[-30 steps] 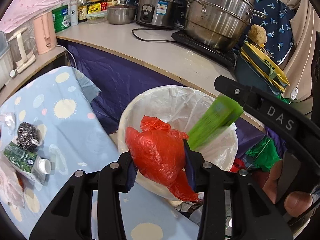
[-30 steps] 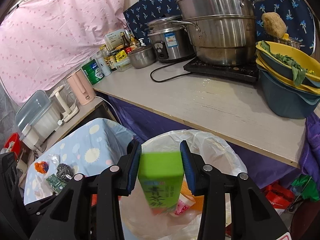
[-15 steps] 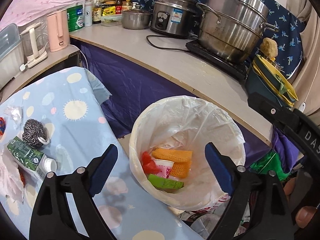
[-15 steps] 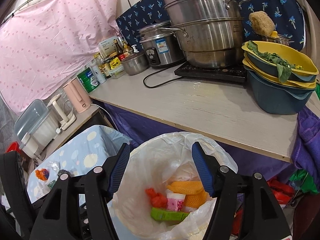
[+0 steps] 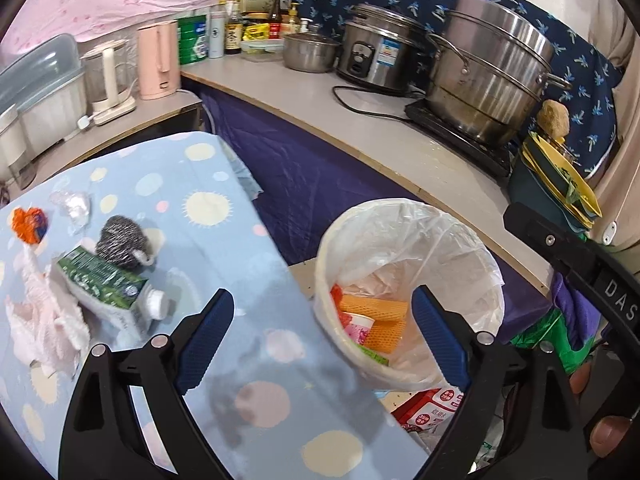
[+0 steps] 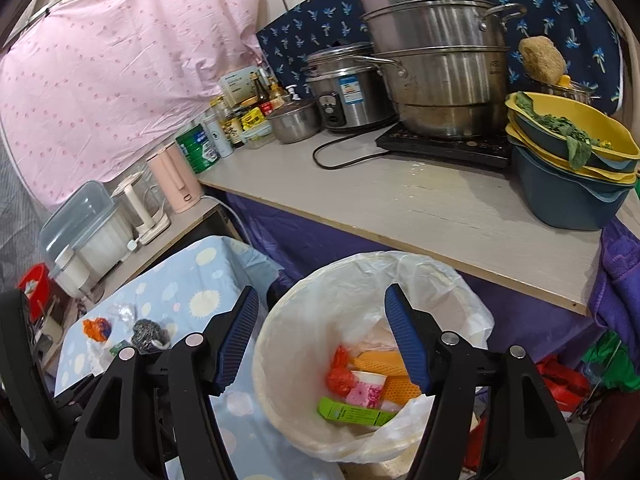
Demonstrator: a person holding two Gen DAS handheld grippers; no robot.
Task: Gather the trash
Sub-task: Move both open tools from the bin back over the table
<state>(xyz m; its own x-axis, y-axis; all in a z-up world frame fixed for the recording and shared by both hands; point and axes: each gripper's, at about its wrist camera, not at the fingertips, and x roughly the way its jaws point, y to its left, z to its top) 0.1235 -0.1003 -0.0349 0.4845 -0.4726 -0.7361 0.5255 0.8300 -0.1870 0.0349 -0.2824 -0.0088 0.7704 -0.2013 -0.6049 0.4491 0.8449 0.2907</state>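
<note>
From the left wrist, the left hand-held gripper (image 5: 322,334) stands wide and empty, its jaws having just been opening to drop rubbish into the lined bin (image 5: 408,216). It hangs over the worktop's blue cloth (image 5: 208,208), where a green carton (image 5: 100,280), a steel scourer (image 5: 122,240) and an orange scrap (image 5: 30,224) await collection.

From the right wrist, the right hand-held gripper (image 6: 322,340), spread and empty, hangs above the bin (image 6: 280,312). Only here does the green box (image 6: 352,412) show fully.
</note>
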